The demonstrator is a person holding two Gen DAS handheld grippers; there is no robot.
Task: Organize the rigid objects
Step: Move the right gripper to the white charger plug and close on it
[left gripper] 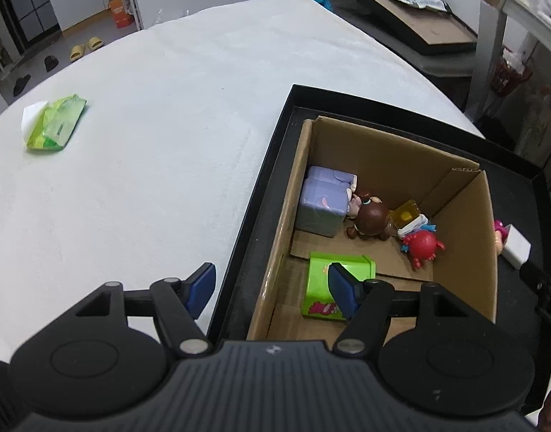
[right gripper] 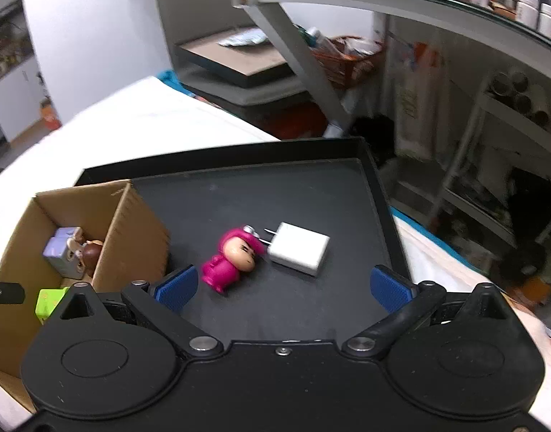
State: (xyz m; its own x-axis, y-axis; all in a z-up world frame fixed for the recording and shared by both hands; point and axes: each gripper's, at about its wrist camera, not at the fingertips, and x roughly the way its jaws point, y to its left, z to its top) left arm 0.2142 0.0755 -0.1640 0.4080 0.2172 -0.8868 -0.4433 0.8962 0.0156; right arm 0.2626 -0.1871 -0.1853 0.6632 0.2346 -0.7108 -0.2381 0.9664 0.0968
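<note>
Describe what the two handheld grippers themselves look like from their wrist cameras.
Both look alike. The left gripper and right gripper each have a matte black body with two round discs, black linkage arms joined by silver pivot pins, and textured blue pads on the fingers. The left body is ribbed with a small light logo; the right shows a small central screw. No cables or sleeves are visible.

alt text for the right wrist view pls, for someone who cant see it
The open right gripper hovers over a black tray where a pink toy figure lies on its side against a white plug adapter. At left, a cardboard box in the tray holds more small toys.
</note>
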